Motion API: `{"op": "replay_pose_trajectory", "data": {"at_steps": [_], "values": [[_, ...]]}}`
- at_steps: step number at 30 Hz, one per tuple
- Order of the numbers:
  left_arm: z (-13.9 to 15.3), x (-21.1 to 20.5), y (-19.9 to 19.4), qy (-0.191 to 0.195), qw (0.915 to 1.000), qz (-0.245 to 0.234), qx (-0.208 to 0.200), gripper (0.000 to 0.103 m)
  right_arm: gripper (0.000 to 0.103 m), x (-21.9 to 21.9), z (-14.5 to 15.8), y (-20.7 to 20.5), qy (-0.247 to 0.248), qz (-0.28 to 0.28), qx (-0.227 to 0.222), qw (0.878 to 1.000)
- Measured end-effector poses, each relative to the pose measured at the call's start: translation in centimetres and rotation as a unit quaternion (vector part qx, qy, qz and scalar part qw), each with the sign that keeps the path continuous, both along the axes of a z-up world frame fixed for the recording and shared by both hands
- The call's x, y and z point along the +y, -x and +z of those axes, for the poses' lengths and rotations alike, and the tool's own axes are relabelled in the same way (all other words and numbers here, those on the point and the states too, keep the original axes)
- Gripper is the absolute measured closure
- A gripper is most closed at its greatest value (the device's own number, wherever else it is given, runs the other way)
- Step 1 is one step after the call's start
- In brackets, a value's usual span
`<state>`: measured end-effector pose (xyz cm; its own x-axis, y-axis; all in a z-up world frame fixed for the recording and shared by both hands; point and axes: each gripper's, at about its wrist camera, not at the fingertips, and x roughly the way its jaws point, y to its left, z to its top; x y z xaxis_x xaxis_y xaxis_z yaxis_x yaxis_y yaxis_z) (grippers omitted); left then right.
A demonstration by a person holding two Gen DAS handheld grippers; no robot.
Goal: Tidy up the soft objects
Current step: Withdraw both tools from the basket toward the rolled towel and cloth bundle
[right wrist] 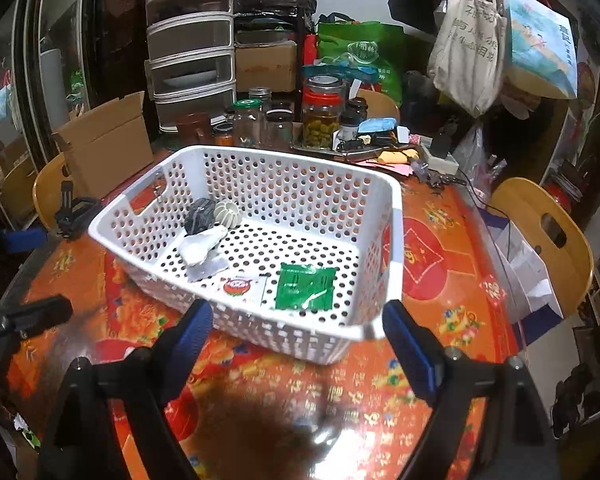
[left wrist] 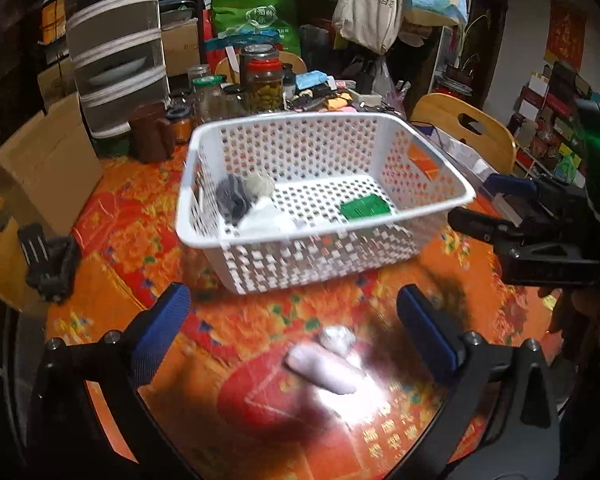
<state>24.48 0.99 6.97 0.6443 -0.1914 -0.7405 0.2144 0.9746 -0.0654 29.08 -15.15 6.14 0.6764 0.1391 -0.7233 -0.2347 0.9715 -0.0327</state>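
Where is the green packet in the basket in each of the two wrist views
Left wrist view: the green packet lies flat on the basket floor, right of centre, near the front wall.
Right wrist view: the green packet lies on the basket floor near the front wall, just above the gap between the gripper fingers.
Shared landmark: the white basket, with the dark grey bundle in its left corner.

Pale oblong soft object (left wrist: 322, 368) on the near orange patterned tablecloth (left wrist: 132, 216): motion-blurred and washed by glare; kind cannot be told. Small silvery crumpled item (left wrist: 337, 338) touching its far end: blurred. White perforated plastic basket (left wrist: 236, 136): near wall smeared. Black right gripper (left wrist: 488, 204) at right: body cut by frame edge; finger spacing unclear here.
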Motion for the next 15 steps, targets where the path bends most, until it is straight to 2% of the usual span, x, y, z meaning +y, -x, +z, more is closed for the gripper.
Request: {"op": "replay_pose_trajectory", "data": {"at_steps": [1, 8, 11, 15], "values": [[-0.5, 0.1, 0.6, 0.006, 1.0, -0.001, 0.004, 0.001, 0.007, -0.1, -0.1, 0.4, -0.001, -0.001, -0.002, 1.0], [-4.9, -0.7, 2.6, 0.017, 0.9995, 0.004, 0.027, 0.001, 0.006, -0.8, -1.8, 3.6, -0.013, -0.003, 0.003, 1.0], [-7.0, -0.9, 2.7, 0.02, 0.9988, 0.007, 0.043, 0.001, 0.001, -1.6, -3.3, 4.9, -0.034, -0.006, 0.012, 0.999], [-9.2, -1.6, 1.9, 0.017, 0.9978, 0.009, 0.064, 0.001, 0.001, -1.9, -5.8, 5.7, -0.054, -0.009, 0.037, 0.998]]}}
